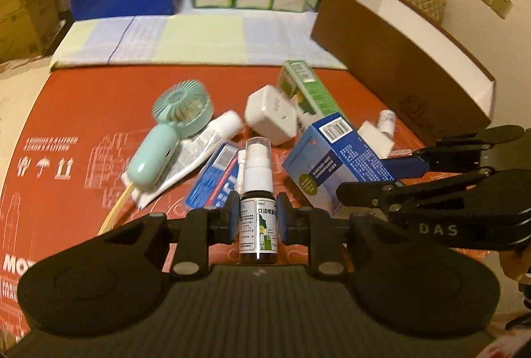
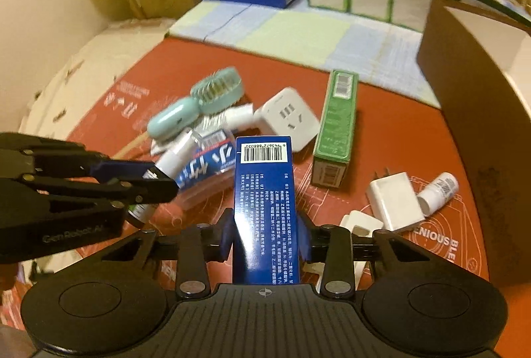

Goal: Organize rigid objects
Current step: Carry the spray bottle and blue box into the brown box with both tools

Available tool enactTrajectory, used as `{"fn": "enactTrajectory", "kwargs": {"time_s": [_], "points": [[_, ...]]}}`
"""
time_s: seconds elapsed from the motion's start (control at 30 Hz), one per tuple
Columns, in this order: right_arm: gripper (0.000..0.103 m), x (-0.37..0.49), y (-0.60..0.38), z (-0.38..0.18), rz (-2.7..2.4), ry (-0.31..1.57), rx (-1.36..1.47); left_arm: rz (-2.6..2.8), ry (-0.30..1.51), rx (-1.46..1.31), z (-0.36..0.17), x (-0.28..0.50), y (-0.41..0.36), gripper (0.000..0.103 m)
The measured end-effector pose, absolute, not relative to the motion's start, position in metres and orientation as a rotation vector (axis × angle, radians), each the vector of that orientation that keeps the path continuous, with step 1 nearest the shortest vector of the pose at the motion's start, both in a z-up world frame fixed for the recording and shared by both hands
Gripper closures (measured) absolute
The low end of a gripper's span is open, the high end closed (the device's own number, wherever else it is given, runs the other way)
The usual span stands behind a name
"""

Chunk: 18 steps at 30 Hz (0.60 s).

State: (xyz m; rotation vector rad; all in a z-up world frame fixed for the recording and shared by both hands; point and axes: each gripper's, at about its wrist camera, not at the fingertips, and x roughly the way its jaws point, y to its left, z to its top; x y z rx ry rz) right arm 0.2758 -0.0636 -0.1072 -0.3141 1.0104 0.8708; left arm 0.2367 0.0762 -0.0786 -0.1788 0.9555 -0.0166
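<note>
Brown glass spray bottle (image 1: 258, 225) with glossy paper label and clear plastic cap. Glossy blue cardboard box (image 2: 264, 208). Matt mint plastic fan (image 1: 166, 138), smooth white plastic socket cube (image 2: 288, 122), printed red mat (image 1: 83, 132) looking like matt cardboard.

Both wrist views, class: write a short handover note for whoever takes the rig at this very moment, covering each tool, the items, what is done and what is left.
Left tool: shut on the spray bottle, held upright.
Right tool: shut on the blue box.
On the red mat: mint fan, white tube, socket cube, green box, white charger, small white bottle, blue packet.
Brown carton stands at the right; nothing shows in it.
Done: two items gripped.
Left: place both, probably in the carton, then clear the pile.
</note>
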Motion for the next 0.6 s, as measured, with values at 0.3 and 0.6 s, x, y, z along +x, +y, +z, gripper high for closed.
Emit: {"fn": "enactTrajectory", "kwargs": {"time_s": [0.3,0.6], "points": [[0.068,0.281,-0.098,-0.066,0.769,0.953,-0.199,-0.118,0.900,-0.104,-0.048,0.263,0.047,0.084],[0.068,0.313,-0.153,-0.014,0.680,0.883,-0.122,-0.231,0.819,-0.053,-0.010,0.307,-0.011,0.084]]}}
